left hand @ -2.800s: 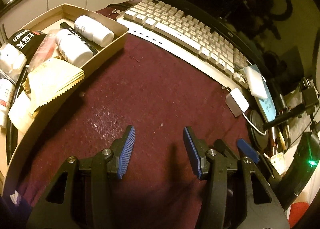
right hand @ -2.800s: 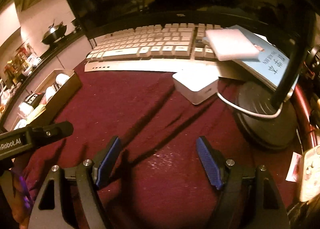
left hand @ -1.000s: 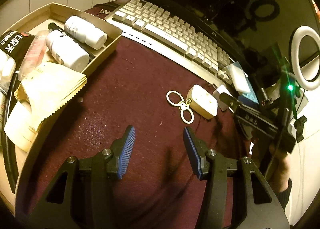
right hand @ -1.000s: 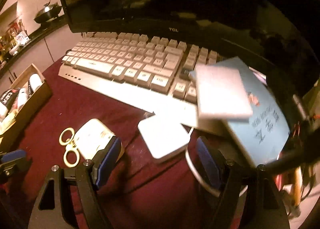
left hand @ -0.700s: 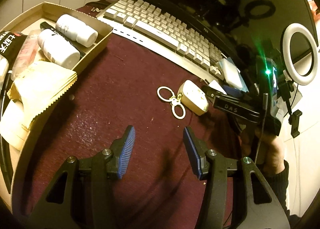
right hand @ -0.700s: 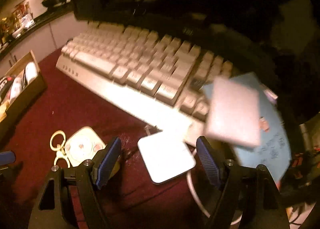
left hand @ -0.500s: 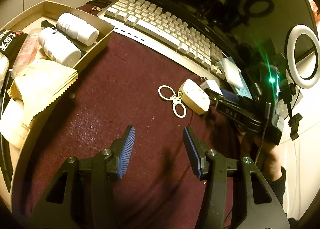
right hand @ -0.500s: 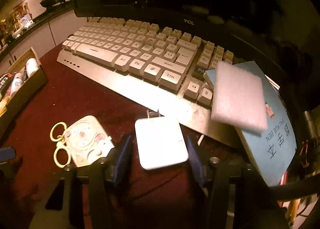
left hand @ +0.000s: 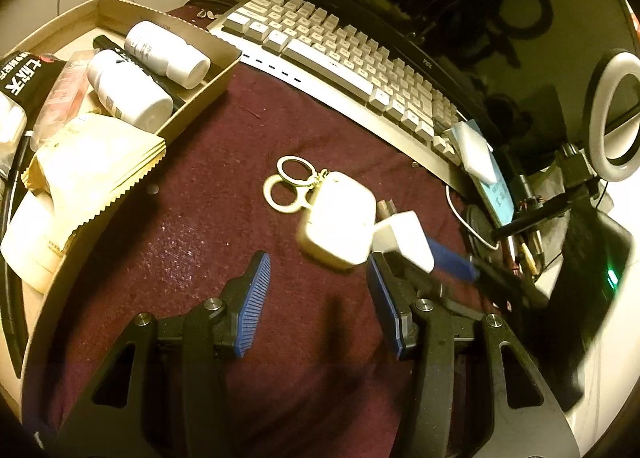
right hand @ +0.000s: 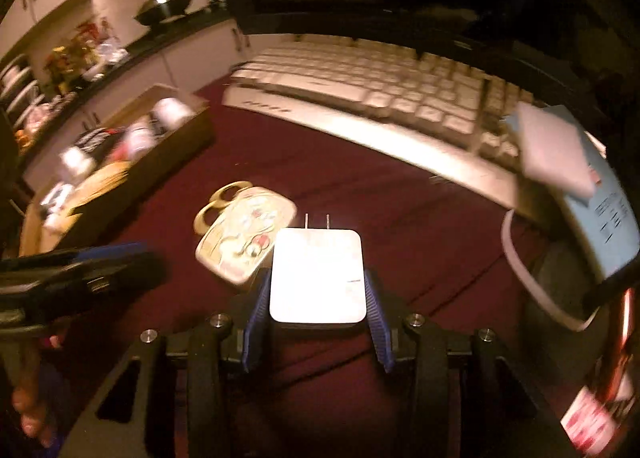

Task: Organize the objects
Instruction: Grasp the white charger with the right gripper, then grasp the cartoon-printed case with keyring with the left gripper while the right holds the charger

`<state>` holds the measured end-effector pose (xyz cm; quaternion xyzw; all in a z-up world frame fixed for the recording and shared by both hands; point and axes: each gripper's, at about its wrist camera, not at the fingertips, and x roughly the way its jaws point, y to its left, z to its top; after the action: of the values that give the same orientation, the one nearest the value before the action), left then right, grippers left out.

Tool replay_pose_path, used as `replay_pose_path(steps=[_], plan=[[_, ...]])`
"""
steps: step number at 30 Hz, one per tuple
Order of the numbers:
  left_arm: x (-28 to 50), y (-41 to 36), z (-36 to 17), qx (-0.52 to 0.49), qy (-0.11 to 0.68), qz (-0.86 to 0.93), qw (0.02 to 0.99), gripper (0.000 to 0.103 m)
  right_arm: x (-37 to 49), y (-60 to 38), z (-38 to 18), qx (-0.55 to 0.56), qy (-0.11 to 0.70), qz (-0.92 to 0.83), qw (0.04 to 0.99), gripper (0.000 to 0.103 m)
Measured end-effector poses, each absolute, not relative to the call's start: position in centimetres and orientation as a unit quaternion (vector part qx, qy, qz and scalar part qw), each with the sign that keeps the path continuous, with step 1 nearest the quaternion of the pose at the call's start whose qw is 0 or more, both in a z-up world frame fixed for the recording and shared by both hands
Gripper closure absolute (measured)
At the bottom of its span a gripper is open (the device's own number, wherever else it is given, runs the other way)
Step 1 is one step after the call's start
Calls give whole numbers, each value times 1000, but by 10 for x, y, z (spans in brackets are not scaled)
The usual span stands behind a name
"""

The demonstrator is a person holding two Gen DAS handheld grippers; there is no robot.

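Right hand-held gripper [right hand: 316, 322] now clamped on white charger [right hand: 318, 276], earlier lying free beside keyboard [right hand: 384, 98]; charger lifted, prongs toward 12 o'clock. Left hand-held gripper [left hand: 320, 298] unchanged, wide apart, empty. Keyring pouch [left hand: 340, 224] at 12 o'clock on table [left hand: 200, 218].

Left gripper [left hand: 318, 300] agape, right gripper [right hand: 316, 322] clamped.

Charger [right hand: 318, 276] between my right gripper [right hand: 316, 322] fingers, case [right hand: 244, 242] just left of it, keyboard [right hand: 384, 102] behind, box [right hand: 120, 162] far left.
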<state>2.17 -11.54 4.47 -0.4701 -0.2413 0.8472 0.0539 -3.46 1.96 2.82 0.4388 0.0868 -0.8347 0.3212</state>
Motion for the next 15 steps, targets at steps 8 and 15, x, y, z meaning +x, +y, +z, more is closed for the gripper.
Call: replay_pose_path(steps=[8,15], plan=[[23,-114,50,-465,-218,857,33,53,-23,40,35,418,72,-857,292,58],[14,-93,49,-472,-162,867,27,53,-31,66,35,418,61,-871,252,58]])
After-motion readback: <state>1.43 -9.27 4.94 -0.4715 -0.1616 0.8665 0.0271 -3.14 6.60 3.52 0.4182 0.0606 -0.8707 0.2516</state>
